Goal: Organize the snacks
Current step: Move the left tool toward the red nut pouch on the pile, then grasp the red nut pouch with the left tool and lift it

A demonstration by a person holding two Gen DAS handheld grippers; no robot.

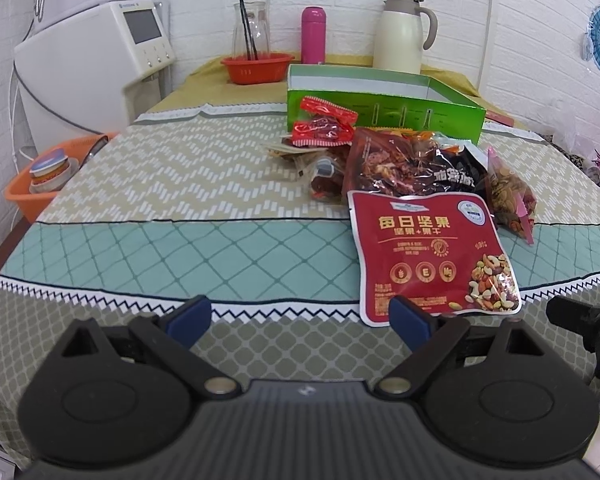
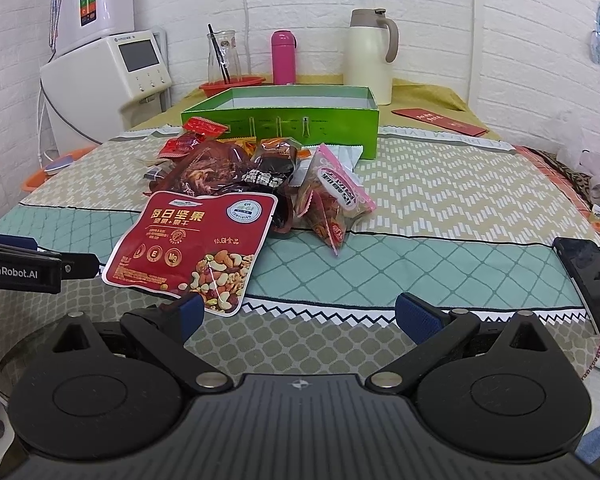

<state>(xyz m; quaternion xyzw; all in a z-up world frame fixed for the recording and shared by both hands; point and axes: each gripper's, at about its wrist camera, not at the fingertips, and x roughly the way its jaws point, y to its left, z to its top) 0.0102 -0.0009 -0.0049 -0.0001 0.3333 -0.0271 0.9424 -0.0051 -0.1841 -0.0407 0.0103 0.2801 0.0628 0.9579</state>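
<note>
1. Both tools are held wide apart and empty: the left tool (image 1: 300, 316) and the right tool (image 2: 298, 316) hover low over the counter (image 2: 440, 268), nothing between their fingers.
2. The red nut pouch (image 1: 432, 248) lies flat just ahead of the left tool, to its right; from the right tool it lies ahead to the left. A flat, glossy pouch is likely to slide away or be pinched together with the cloth if it is approached from above.
3. The snack pile (image 2: 260, 172) sits farther ahead, with the green box (image 2: 284, 116) behind it. Overlapping packets may be dragged along when one is lifted.
4. The pink-edged bag (image 2: 332, 204) looks slack; its contents could be crushed by a hard squeeze.
5. A phone (image 2: 588, 276) lies to the right of the right tool and could be knocked by a wide swing.
6. Both tools stand close together, so a collision is possible if the pouch is reached for by both.
</note>
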